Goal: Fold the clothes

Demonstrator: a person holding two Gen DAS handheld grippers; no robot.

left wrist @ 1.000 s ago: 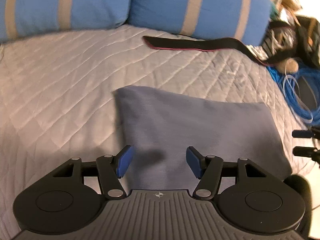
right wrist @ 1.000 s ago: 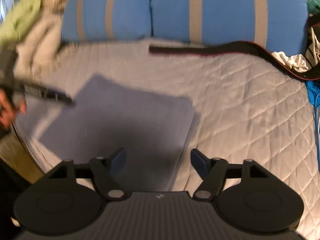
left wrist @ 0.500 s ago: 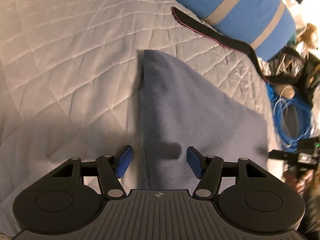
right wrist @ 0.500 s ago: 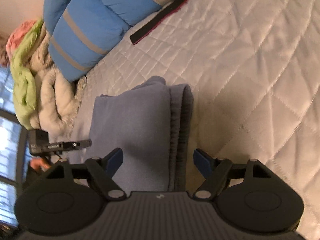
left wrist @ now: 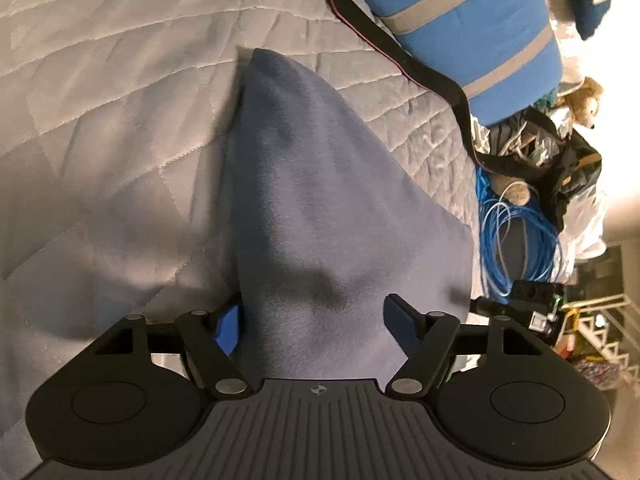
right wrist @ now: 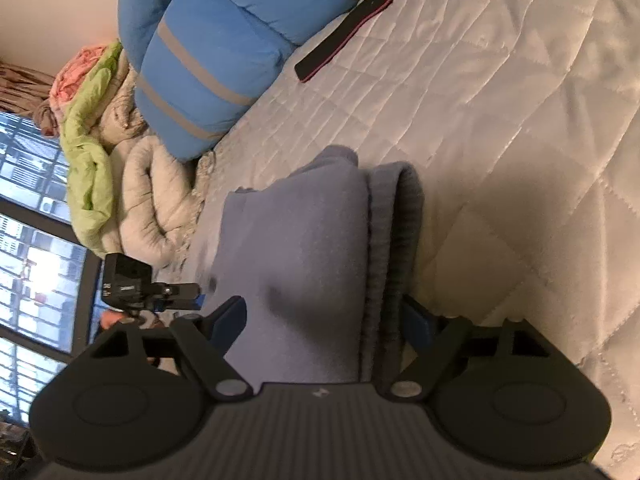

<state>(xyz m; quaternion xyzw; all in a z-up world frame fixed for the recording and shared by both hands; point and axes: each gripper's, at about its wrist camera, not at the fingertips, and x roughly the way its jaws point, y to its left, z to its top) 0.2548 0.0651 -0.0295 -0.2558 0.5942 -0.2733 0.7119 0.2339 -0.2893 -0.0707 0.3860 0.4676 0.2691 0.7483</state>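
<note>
The folded blue-grey garment lies on the white quilted bed, near the striped blue pillows. My left gripper and right gripper both tip down over its near edge, jaws closing with cloth between them. If I pinch only the top layer, I think the fold could slide open.

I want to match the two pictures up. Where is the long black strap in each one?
Left wrist view: the black strap runs from top centre down to the right, along the blue pillow's edge.
Right wrist view: the strap lies at top centre, slanting, one end on the quilt.
Shared landmark: the blue pillow with grey stripes.
</note>
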